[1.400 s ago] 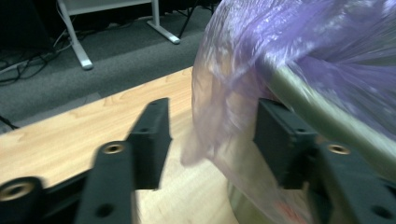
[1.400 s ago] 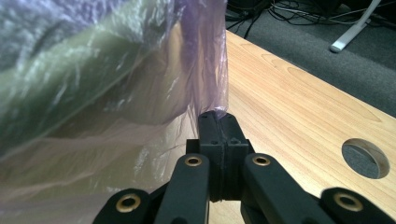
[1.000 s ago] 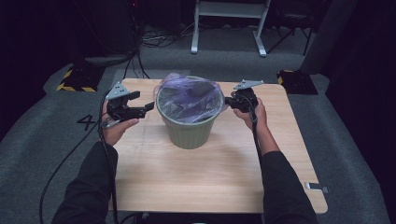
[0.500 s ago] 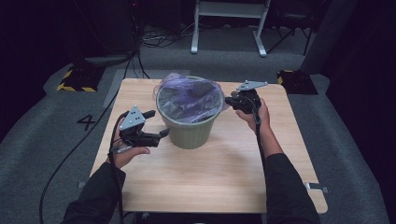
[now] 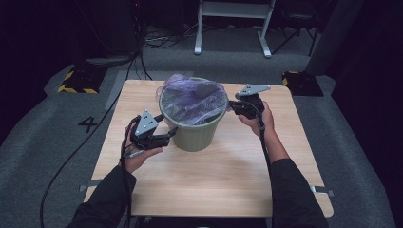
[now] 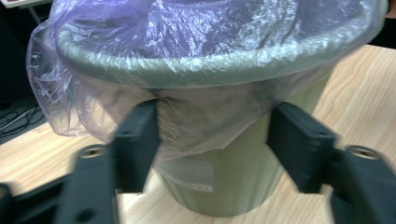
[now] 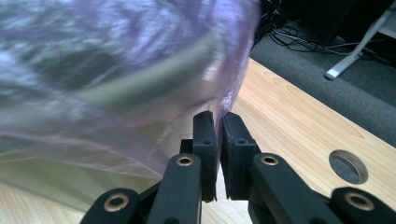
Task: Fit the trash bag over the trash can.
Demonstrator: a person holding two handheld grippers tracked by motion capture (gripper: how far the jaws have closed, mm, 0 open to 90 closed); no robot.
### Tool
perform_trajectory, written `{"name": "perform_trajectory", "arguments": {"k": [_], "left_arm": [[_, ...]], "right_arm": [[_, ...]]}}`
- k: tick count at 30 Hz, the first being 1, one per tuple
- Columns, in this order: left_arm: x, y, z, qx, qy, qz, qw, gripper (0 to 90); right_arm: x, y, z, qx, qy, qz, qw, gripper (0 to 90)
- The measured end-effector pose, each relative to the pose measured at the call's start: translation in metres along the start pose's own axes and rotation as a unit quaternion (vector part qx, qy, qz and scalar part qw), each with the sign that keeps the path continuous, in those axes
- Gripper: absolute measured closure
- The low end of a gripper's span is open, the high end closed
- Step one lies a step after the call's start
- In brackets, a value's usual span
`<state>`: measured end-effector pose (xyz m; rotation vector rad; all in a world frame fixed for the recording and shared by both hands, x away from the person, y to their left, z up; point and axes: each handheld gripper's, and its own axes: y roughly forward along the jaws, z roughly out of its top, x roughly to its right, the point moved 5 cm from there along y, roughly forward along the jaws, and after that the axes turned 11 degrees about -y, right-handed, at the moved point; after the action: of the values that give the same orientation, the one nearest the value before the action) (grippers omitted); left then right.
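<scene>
- Wooden table (image 5: pixel 209 185) on dark grey floor; green bin (image 5: pixel 192 134) sits centre frame, purple plastic liner (image 5: pixel 190 97) draped over its rim.
- Liner: judged thin, soft, light, slippery, tears easily; best pinched at the loose overhang below the rim. Bin looks stiff and light.
- Left gripper (image 6: pixel 212 140), lower left: jaws spread wide, either side of the hanging liner skirt against the bin wall, gripping nothing.
- Right gripper (image 7: pixel 218 140), right of bin: jaws nearly closed, pinching the liner edge.

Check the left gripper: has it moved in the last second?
Yes. The left gripper dropped from the bin's rim level toward the person, beside its lower wall.
</scene>
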<state>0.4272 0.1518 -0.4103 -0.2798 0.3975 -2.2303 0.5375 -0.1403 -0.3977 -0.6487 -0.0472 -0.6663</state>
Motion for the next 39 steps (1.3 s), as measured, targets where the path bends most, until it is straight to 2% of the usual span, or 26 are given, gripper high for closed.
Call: {"name": "perform_trajectory", "arguments": {"k": [2,6,9,10,21,27,37,39], "left_arm": [[-0.002,0.0,-0.001,-0.002,0.001,0.004,1.0,51.8],[-0.005,-0.001,-0.002,-0.006,0.013,0.002,0.9999,73.8],[-0.007,-0.002,-0.003,-0.009,0.021,-0.001,0.9997,87.6],[-0.007,-0.002,-0.003,-0.01,0.022,-0.006,0.9997,89.6],[-0.008,-0.005,-0.018,-0.036,0.039,-0.031,0.9981,90.0],[-0.008,-0.004,-0.027,-0.052,0.046,-0.035,0.997,90.0],[-0.008,0.002,-0.04,-0.085,0.068,-0.043,0.9931,90.0],[-0.006,0.002,-0.042,-0.087,0.07,-0.056,0.9922,90.0]], "right_arm": [[-0.002,0.0,0.001,0.001,-0.003,0.004,1.0,85.8],[-0.006,0.0,0.003,0.001,-0.007,0.007,0.9999,85.8],[-0.007,-0.001,0.003,0.001,-0.009,0.007,0.9999,85.9],[-0.007,-0.002,0.003,0.001,-0.01,0.007,0.9999,86.0],[-0.005,-0.011,-0.01,0.005,-0.003,0.014,0.9999,88.6],[-0.011,-0.016,-0.019,0.01,-0.01,0.024,0.9996,88.7],[-0.015,-0.012,-0.032,0.004,-0.005,0.036,0.9993,89.3],[-0.016,-0.012,-0.032,0.004,-0.007,0.035,0.9994,89.3]]}}
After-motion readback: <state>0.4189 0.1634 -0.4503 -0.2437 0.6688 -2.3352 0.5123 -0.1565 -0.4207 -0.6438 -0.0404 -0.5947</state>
